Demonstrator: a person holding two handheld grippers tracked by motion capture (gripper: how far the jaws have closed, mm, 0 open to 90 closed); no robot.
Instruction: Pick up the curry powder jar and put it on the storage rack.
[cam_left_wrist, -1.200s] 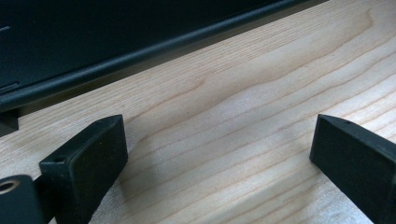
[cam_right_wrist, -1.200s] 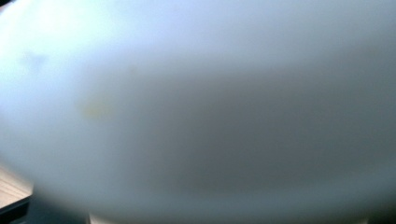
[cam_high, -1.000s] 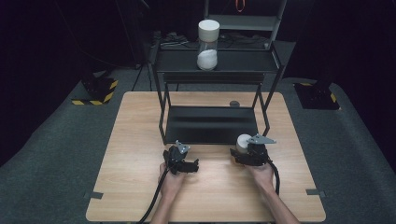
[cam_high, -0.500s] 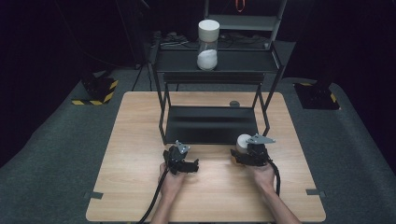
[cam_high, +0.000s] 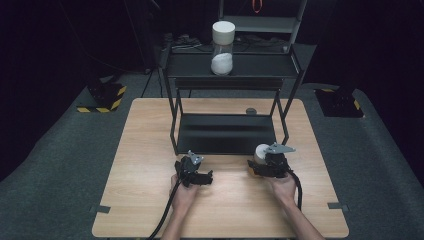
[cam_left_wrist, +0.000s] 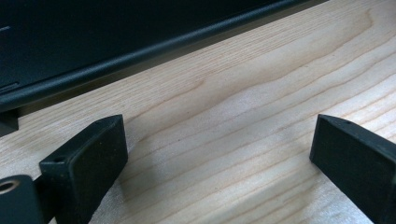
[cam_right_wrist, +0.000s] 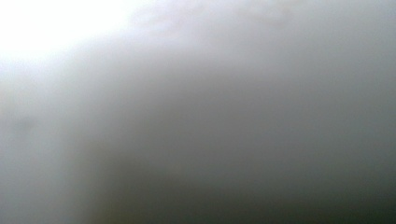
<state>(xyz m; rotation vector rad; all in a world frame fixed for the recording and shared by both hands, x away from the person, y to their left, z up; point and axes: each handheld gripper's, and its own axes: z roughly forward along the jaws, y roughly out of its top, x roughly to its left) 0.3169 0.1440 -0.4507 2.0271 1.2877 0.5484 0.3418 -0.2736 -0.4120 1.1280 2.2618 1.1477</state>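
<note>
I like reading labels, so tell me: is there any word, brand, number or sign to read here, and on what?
None can be read.
The jar on the black shelf: no label visible.
The yellow-and-black striped blocks on the floor: hazard stripes, no words.
The right gripper view: a grey blur, nothing legible.

Clear jar (cam_high: 223, 48) with white lid, upright on the top tier of the black shelf rack (cam_high: 235, 65), holding white contents. Small white rounded object (cam_high: 261, 152) just before the rack's lower tray, at its right front corner.
</note>
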